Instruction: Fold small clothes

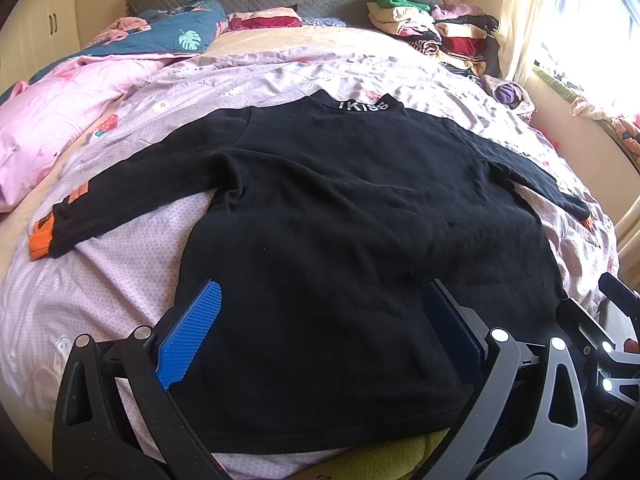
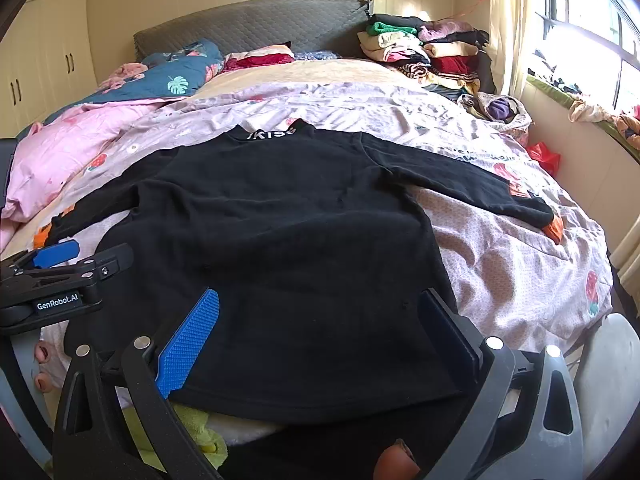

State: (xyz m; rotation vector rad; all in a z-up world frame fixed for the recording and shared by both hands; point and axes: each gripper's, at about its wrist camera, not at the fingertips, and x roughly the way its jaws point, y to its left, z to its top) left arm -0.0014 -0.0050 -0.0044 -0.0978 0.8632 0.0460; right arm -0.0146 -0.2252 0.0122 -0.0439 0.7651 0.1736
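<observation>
Both hand-held grippers, left hand-held gripper [image 1: 320,336] and right hand-held gripper [image 2: 320,338], stand apart, empty, above the black sweater [image 1: 340,220] near its hem. Risk: pinching the bedsheet [image 1: 120,280] too; hem layers are probably hard to separate.

Sunlight pours through the window [image 2: 592,20] onto a bed [image 2: 500,264] with grey quilted headboard [image 2: 256,24]; cream wardrobe doors [image 2: 44,60] line the left wall.

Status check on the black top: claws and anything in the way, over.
Left claw and right claw open, empty, near the hem. Black long-sleeved top spread flat on the bed sheet, sleeves out. Nothing lying on it.
</observation>
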